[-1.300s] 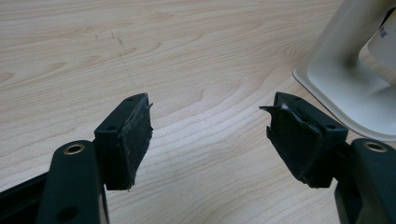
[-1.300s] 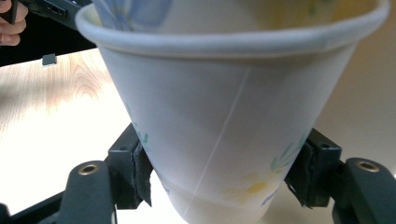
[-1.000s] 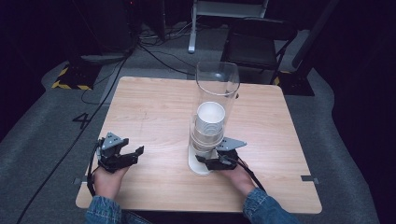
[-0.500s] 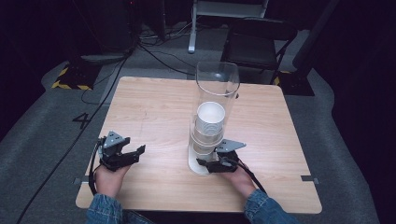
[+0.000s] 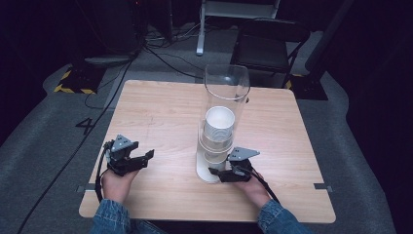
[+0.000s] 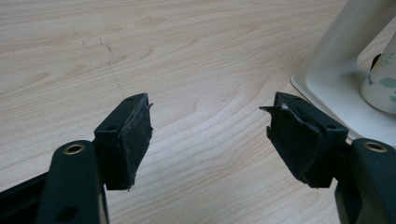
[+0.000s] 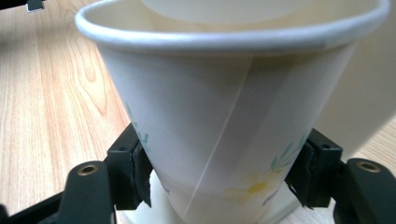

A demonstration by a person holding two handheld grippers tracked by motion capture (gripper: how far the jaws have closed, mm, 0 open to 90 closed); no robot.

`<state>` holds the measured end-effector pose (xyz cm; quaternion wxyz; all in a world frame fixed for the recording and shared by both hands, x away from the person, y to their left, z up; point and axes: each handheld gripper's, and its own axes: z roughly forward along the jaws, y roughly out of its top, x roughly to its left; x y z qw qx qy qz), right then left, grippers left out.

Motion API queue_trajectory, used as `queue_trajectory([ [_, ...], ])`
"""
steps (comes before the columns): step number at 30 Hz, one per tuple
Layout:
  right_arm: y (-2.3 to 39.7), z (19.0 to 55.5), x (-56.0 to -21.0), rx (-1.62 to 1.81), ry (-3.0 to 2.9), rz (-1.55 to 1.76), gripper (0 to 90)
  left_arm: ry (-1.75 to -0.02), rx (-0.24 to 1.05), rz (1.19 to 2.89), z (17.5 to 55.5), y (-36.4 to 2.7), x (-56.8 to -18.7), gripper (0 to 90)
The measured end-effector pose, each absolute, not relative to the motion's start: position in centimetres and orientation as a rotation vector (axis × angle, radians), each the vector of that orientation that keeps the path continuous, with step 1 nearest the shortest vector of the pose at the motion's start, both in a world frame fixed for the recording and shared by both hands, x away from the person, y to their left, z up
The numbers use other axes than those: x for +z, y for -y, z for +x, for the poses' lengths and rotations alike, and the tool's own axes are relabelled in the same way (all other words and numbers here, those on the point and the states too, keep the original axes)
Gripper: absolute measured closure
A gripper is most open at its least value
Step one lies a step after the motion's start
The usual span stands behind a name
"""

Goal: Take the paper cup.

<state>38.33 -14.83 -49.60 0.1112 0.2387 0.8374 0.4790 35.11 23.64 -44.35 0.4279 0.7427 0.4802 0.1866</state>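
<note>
While left claw rests low on table, jaws apart — right claw clamped on paper cup

Wooden table under cup dispenser

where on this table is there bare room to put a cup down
Bare wood lies between the open left gripper and the white dispenser base, along the light wooden table's far left, and right of the clear plastic tube. Crowded: the base front, where the right gripper clamps the bottom floral paper cup.
</note>
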Motion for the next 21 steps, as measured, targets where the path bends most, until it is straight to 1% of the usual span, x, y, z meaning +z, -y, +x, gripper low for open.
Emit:
queue_trajectory([
  [21,18.5,37.1,-49.3,1.345,-2.410,0.769,33.4,-1.182,0.447,1.880,37.6,-22.0,-44.7,30.3],
])
